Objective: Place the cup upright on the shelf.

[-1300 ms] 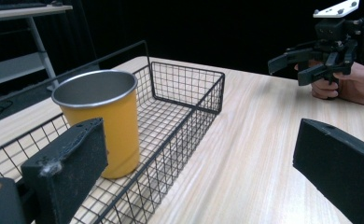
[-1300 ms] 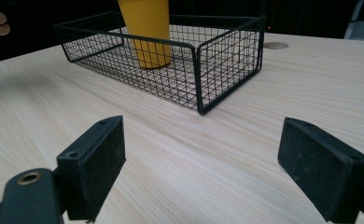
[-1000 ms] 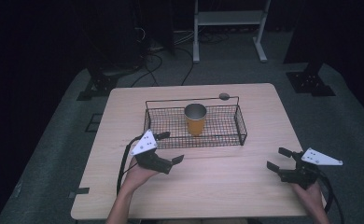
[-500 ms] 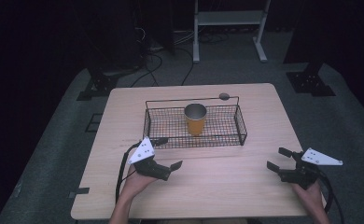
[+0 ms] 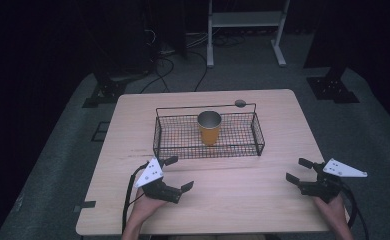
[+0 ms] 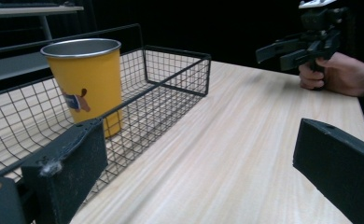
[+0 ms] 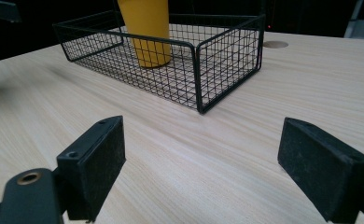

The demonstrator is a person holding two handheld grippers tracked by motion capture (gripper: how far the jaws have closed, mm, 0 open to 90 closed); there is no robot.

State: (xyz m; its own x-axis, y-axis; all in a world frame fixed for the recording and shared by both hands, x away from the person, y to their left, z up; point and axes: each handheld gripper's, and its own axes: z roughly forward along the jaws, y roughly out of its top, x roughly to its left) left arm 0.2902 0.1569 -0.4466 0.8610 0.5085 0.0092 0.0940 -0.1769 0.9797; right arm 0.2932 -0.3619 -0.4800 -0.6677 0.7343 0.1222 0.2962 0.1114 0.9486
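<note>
A yellow metal cup stands upright in the middle of a black wire basket at the table's centre. My left gripper is open over bare wood in front of the basket's left corner, and nothing sits between its jaws. Near the table's right edge my right gripper is also open and empty, aimed at the basket's near right corner. The left gripper view catches the right gripper farther off in a hand.
The wooden table has a round hole just behind the basket. Beyond the table, on the dark floor, stand a white metal frame, stand bases and loose cables.
My left gripper has drawn back from the basket toward the table's near edge. The right gripper, cup and basket have stayed put.
</note>
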